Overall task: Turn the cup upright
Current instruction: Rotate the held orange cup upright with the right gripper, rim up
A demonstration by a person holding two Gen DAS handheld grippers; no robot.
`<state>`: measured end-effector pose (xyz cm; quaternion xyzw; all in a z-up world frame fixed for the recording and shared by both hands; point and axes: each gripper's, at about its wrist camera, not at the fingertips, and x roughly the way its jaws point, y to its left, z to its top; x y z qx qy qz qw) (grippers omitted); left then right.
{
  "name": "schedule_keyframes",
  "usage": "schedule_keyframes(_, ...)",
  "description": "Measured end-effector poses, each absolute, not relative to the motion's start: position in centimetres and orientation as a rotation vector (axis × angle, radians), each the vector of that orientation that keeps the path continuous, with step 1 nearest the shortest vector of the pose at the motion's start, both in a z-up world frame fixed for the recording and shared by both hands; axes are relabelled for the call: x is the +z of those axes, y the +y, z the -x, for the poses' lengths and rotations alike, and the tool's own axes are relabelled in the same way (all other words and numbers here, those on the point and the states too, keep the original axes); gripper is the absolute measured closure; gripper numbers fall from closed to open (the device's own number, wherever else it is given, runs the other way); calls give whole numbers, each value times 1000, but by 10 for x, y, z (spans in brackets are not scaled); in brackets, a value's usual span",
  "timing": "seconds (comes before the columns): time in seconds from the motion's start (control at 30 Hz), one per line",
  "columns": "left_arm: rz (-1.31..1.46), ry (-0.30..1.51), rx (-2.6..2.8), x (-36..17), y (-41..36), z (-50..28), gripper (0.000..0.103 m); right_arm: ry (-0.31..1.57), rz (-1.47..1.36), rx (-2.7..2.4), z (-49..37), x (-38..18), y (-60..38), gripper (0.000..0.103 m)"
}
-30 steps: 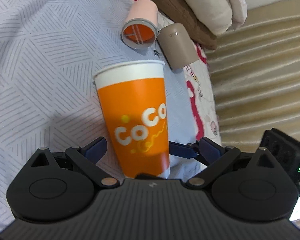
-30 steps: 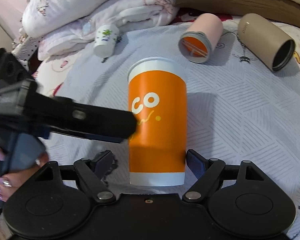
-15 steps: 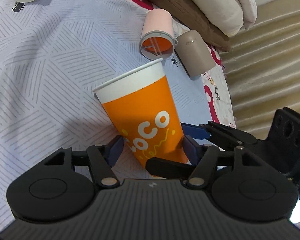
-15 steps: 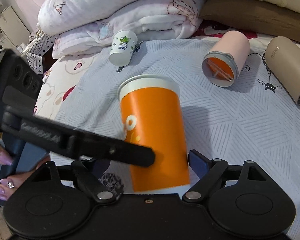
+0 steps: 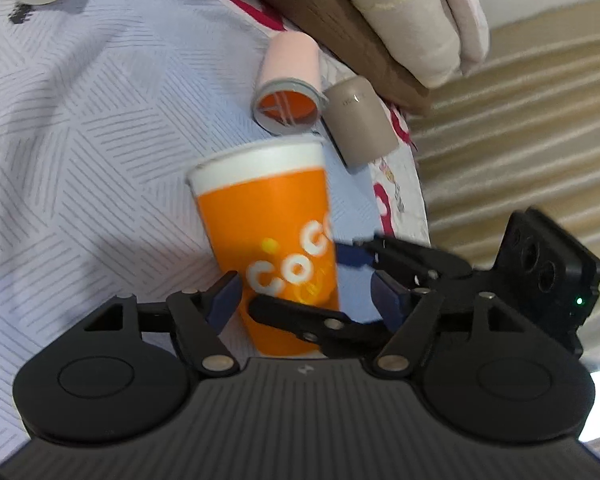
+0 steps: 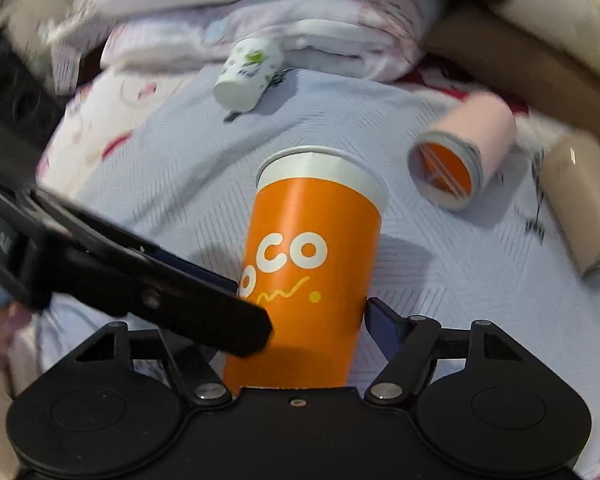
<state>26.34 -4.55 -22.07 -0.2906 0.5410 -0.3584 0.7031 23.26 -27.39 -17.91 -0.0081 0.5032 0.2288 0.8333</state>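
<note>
Two grippers at orange cup [image 5: 272, 240] | right gripper [image 6: 300, 320] clamps its base | left gripper [image 5: 304, 296] spread, holding nothing | cup tilted.

orange cup [image 6: 312, 272] base hidden by right gripper [image 6: 300, 320] | bedding [image 6: 260, 12] blurred (motion)

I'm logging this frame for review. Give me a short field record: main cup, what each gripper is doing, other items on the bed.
main cup: orange paper cup, white rim away from the cameras, leaning
right gripper: fingers around the cup's lower body
left gripper: open, cup between its fingers with a gap
other cups: pink cup, beige tumbler and small white cup, all on their sides
surface: grey patterned bedspread
</note>
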Motion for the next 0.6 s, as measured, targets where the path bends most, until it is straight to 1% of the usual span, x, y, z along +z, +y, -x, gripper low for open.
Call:
schedule_keyframes(0.13, 620, 1207, -766, -226, -45, -268, 32, 1110, -166, 492, -236, -185, -290, 26)
schedule_keyframes(0.2, 610, 1219, -771, -229, -47, -268, 32, 1122, -211, 509, -236, -188, -294, 26)
schedule_keyframes(0.33, 547, 1173, -753, -223, -51, -265, 31, 1123, -278, 557, -235, -190, -294, 26)
schedule_keyframes(0.47, 422, 1075, -692, -210, -56, -257, 29, 1004, -124, 561, -223, -184, -269, 26)
schedule_keyframes(0.6, 346, 964, -676, -194, -53, -250, 30, 870, 40, 569, -215, -174, -249, 26)
